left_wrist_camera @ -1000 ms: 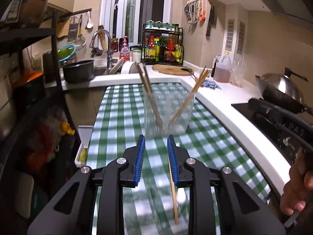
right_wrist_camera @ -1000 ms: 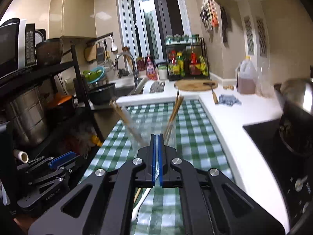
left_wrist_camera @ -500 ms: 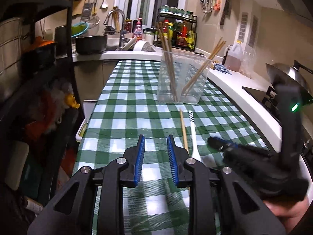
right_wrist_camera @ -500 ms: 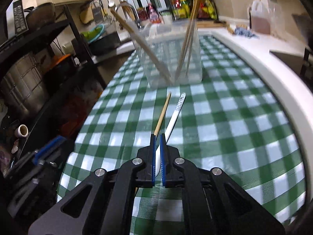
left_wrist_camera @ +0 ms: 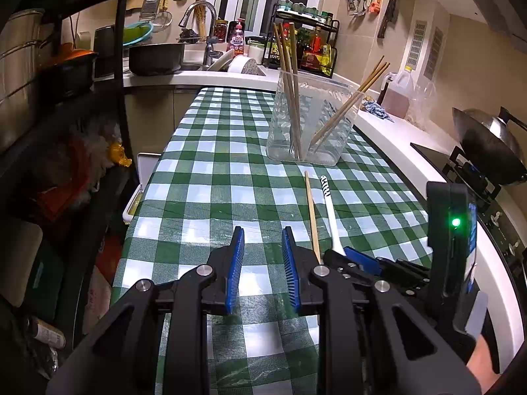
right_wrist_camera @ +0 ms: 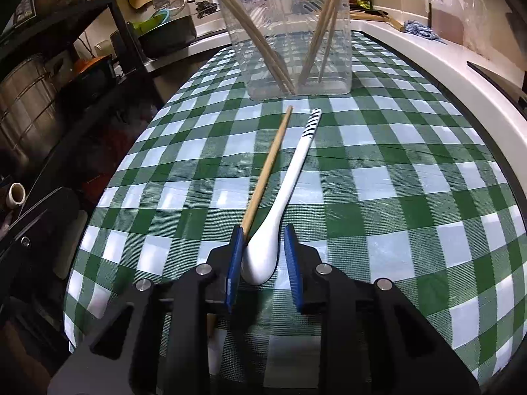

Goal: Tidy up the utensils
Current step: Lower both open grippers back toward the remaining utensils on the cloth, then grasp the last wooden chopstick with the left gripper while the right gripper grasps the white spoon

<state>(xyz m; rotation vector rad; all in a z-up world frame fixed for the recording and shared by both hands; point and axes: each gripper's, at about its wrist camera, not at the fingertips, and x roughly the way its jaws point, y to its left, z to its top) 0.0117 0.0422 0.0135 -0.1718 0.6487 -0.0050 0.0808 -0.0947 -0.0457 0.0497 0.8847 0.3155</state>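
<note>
A clear plastic holder with several wooden chopsticks stands on the green checked cloth; it also shows in the left wrist view. A white spoon with a striped handle end and a loose chopstick lie side by side in front of it, seen too in the left wrist view as spoon and chopstick. My right gripper is open, low over the cloth, its jaws around the spoon bowl. My left gripper is open and empty, left of the right gripper.
A black shelf rack with pots stands left of the counter. A sink, a spice rack, an oil jug and a wok on the stove lie beyond and to the right. The white counter edge runs along the right.
My right gripper has moved down to the cloth and opened around the spoon bowl. My left gripper has pulled back from the holder and stays open.
</note>
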